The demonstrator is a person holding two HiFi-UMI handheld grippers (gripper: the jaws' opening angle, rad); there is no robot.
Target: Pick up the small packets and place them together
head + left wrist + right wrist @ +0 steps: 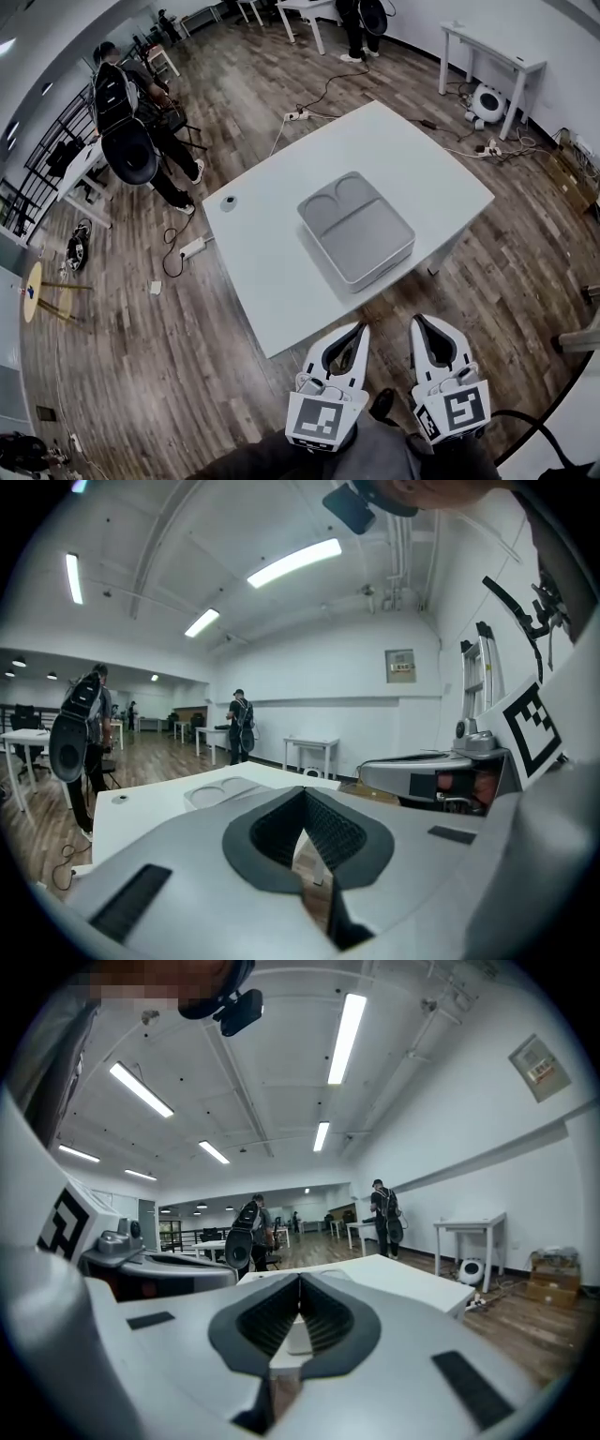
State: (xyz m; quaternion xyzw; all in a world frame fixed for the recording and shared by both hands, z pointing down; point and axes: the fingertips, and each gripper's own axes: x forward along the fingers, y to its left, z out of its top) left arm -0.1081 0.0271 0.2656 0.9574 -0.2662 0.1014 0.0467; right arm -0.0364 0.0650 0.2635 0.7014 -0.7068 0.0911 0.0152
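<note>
No small packets show in any view. A grey tray [356,228] with two round hollows and one large compartment lies in the middle of the white table [281,281]; it looks empty. Both grippers hang side by side off the table's near edge, close to my body. My left gripper [361,330] is shut with nothing between its jaws, and its own view shows the tips [303,799] meeting, with the tray [220,792] ahead. My right gripper [418,323] is also shut and empty, and its tips [300,1283] are closed in its own view.
A small round dark object [228,201] sits near the table's left corner. A person with a backpack [127,122] stands by a desk at the far left. Cables and a power strip [192,247] lie on the wood floor. Another white table [492,56] stands at the back right.
</note>
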